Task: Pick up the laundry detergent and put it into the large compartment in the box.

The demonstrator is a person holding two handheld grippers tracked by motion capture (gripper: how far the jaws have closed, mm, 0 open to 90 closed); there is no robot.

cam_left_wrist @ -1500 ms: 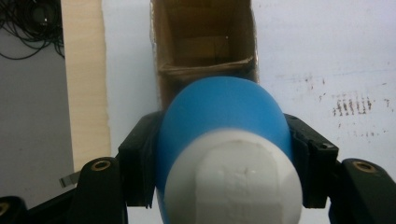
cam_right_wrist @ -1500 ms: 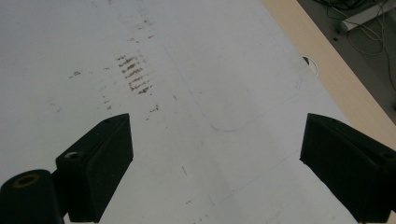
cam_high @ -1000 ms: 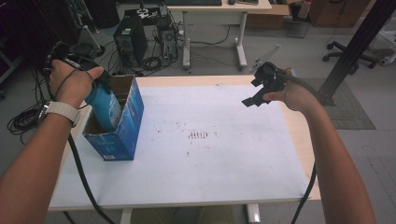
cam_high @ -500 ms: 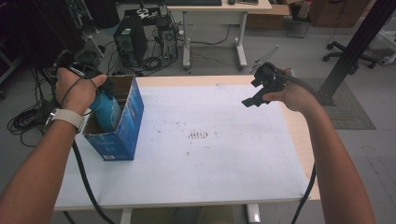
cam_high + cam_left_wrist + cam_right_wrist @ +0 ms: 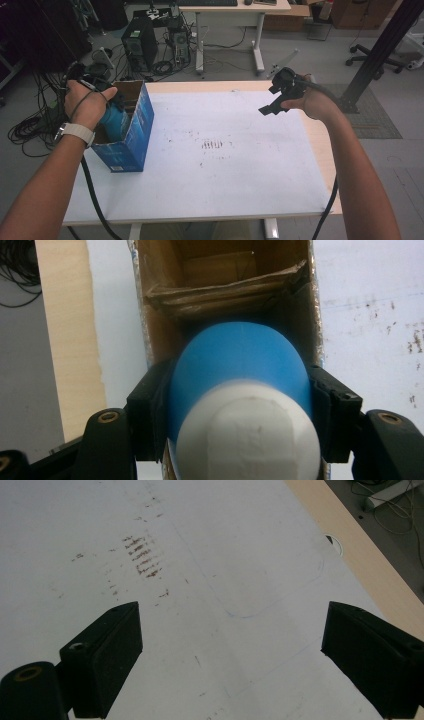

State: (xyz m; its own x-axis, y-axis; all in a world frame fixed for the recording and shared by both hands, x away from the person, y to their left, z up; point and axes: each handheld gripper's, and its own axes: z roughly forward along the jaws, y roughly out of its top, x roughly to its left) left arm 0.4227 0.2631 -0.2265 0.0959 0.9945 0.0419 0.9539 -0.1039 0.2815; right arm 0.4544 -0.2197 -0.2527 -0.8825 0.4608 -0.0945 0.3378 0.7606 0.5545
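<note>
A blue bottle (image 5: 240,365) with a white cap (image 5: 247,435) sits between the jaws of my left gripper (image 5: 240,395), which is shut on its sides. The bottle (image 5: 114,119) hangs in the open top of a blue cardboard box (image 5: 131,131) at the table's left edge, with my left hand above it. My right gripper (image 5: 272,102) hovers over the table's far right, open, with nothing between its jaws (image 5: 230,655).
The white table top (image 5: 220,165) carries brown scuff marks (image 5: 212,145) near its middle. The box's brown inside (image 5: 225,285) has a folded flap. Computer towers (image 5: 140,42), cables, another desk and a black post (image 5: 380,50) stand on the floor beyond.
My left hand has moved back and slightly up with the bottle, which now stands higher in the box. The right gripper has stayed still.
</note>
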